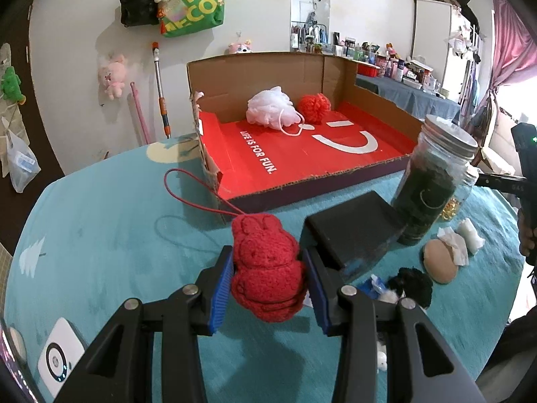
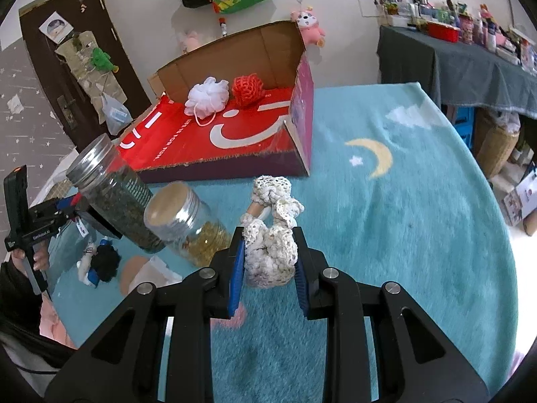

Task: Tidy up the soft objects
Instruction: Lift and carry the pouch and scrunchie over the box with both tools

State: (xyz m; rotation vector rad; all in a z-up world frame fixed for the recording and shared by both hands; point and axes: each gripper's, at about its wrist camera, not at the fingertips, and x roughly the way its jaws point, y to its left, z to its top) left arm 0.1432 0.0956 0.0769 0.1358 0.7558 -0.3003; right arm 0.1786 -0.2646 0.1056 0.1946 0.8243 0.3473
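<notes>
My left gripper (image 1: 268, 282) is shut on a red knitted bunny (image 1: 265, 265) with a red loop cord, held above the teal blanket in front of the open cardboard box (image 1: 369, 94). The box has a red floor and holds a white mesh pouf (image 1: 270, 107) and a red yarn ball (image 1: 313, 107). My right gripper (image 2: 268, 268) is shut on a cream crocheted item (image 2: 270, 252), held above the blanket in front of the box (image 2: 302, 107). The pouf (image 2: 208, 95) and the yarn ball (image 2: 246, 90) also show in the right wrist view.
Two glass jars (image 2: 114, 188) (image 2: 188, 225) stand on the teal blanket (image 2: 402, 201), the dark one also in the left wrist view (image 1: 433, 181). A black box (image 1: 355, 231), a beige pad (image 1: 439, 262), tissue, and a black furry toy (image 1: 412, 283) lie to the right. A white device (image 1: 60, 356) lies at lower left.
</notes>
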